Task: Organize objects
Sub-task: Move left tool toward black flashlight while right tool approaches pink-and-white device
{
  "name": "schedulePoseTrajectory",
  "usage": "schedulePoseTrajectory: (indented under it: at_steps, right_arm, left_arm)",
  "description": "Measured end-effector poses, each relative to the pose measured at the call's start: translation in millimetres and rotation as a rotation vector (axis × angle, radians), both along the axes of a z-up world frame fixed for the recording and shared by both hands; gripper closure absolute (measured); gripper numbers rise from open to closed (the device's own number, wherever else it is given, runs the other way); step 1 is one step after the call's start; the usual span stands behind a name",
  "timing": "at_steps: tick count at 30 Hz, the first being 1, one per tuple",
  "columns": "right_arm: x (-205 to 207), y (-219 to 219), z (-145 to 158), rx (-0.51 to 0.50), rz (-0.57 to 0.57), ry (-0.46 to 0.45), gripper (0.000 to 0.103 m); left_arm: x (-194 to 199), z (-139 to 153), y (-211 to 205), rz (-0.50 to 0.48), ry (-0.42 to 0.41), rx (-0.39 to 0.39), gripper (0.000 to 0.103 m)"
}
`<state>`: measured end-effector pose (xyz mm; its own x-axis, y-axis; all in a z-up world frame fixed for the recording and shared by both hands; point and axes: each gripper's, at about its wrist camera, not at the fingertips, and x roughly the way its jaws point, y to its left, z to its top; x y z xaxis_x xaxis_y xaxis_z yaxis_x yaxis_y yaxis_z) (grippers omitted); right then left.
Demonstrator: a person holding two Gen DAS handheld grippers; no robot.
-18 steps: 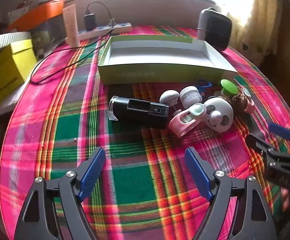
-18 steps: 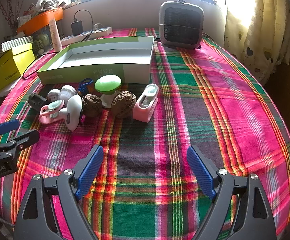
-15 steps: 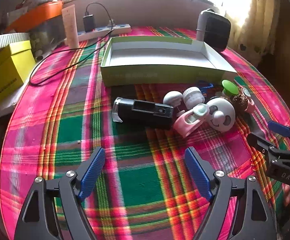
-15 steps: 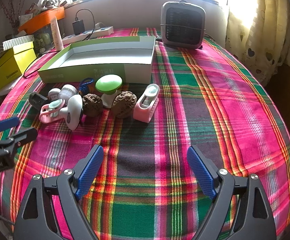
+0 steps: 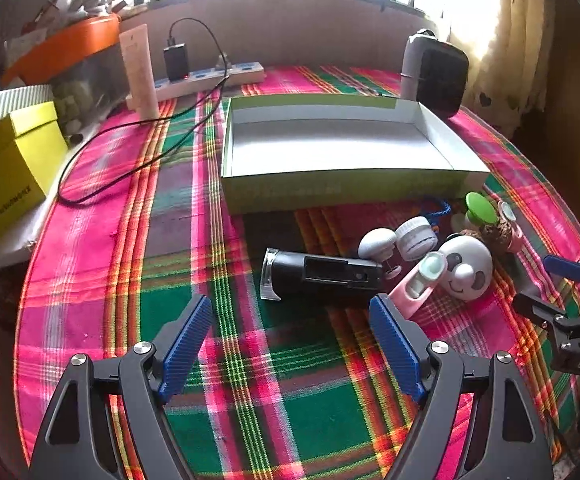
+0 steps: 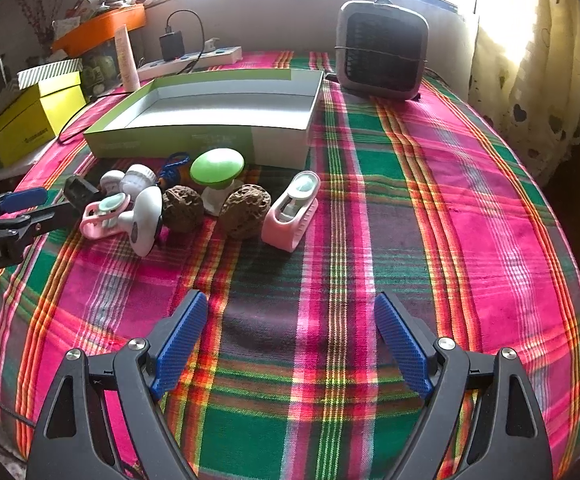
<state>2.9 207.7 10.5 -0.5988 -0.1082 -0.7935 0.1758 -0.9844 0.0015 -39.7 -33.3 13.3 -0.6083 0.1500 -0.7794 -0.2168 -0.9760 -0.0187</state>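
While both grippers hover above the plaid cloth [image 6: 429, 184], neither holds anything. Left gripper [image 5: 290, 336]: jaws spread wide, blue pads [image 5: 186, 344] apart over bare cloth, aimed at the black device [image 5: 321, 276]. Right gripper [image 6: 290, 340]: jaws likewise wide, pads [image 6: 403, 344] clear of all objects.

Object positions:
- Tray [image 5: 341, 190]: open, green-walled, white inside, nothing in it. Faint print runs along its near wall; unreadable.
- Black device: lying on its side, near the tray's front wall, clear tip pointing left.
- Panda-faced ball [image 5: 465, 268]: just right of the black device, touching a pink clip [image 5: 417, 284].
- Two white knobs [image 5: 397, 238]: behind the pink clip, side by side.
- Green-capped mushroom [image 6: 218, 170]: upright, between two brown walnuts [image 6: 246, 210].
- Second pink clip [image 6: 290, 216]: just right of the walnuts.
- Blue cord [image 6: 176, 164]: against the tray's front wall.

Legible writing:
- Yellow box [image 5: 6, 176] at left edge: a dark line of print on its side, too blurred to spell out.
- Right gripper body, seen from the left wrist: "DAS".
- Left gripper body, seen from the right wrist: partial text ending "RobotAI".

Background items: fan heater [image 6: 383, 60] behind the tray's right corner; power strip [image 5: 210, 80] with plugged black adapter and trailing cable; cream tube [image 5: 140, 72] standing upright; orange bin [image 6: 100, 30].
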Motion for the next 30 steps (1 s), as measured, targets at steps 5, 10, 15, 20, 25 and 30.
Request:
schedulePoseTrajectory:
  at_steps: [5, 10, 15, 20, 25, 30]
  right_arm:
    - [-1, -1, 0, 0.003, 0.001, -0.003, 0.017]
    - [-3, -1, 0, 0.005, -0.002, -0.005, 0.017]
    - [-3, 1, 0, 0.006, -0.003, -0.006, 0.017]
    - [-3, 0, 0, 0.006, -0.004, -0.006, 0.017]
    - [-4, 1, 0, 0.006, -0.004, -0.007, 0.017]
    - [-4, 1, 0, 0.005, -0.004, -0.007, 0.017]
  left_arm:
    - [-4, 2, 4, -0.052, 0.029, -0.038, 0.021]
    - [-17, 3, 5, -0.083, 0.004, -0.035, 0.021]
    - [-23, 2, 11, -0.13, 0.016, -0.043, 0.021]
    - [-29, 1, 17, -0.156, 0.016, -0.054, 0.021]
    - [-31, -1, 15, -0.144, 0.008, -0.027, 0.026]
    - [-29, -6, 10, -0.113, -0.01, 0.009, 0.041]
